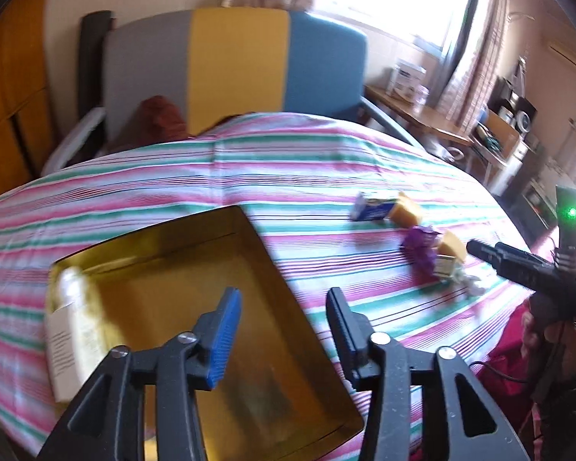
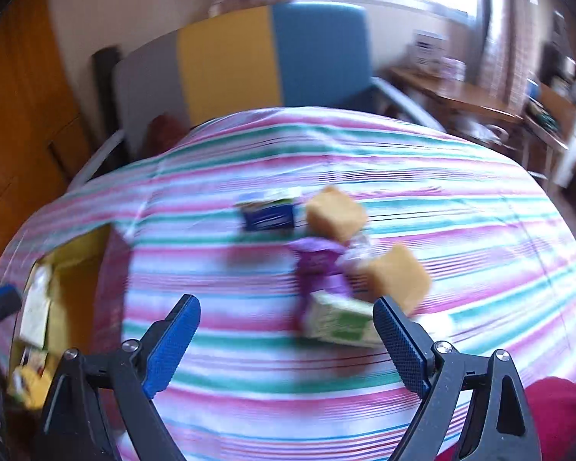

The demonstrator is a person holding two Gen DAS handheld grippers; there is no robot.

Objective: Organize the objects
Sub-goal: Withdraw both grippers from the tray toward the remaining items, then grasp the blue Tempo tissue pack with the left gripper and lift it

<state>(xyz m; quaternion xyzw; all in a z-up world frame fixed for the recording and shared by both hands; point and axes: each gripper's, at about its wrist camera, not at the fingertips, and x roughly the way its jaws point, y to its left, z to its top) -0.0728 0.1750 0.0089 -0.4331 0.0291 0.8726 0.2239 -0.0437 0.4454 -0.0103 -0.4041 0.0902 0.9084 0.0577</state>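
On the striped bed cover (image 1: 288, 176) stands an open gold tin (image 1: 196, 269) with a white packet (image 1: 71, 330) leaning at its left side. My left gripper (image 1: 284, 326) hovers over the tin, open, with nothing between its fingers. To the right lie a blue box (image 1: 372, 207), two yellow cubes (image 1: 405, 209), a purple wrapper (image 1: 422, 247) and a small green-and-white box (image 2: 341, 322). My right gripper (image 2: 288, 326) is open wide just short of that pile. The green-and-white box lies by its right finger (image 2: 399, 342), and I cannot tell if they touch. The view is blurred.
Behind the bed stands an armchair (image 1: 234, 61) with grey, yellow and blue panels. A wooden desk (image 1: 414, 111) with clutter is at the back right under a bright window. Orange wooden cupboard doors (image 1: 7, 96) line the left. Red fabric (image 2: 556, 403) lies at the near right.
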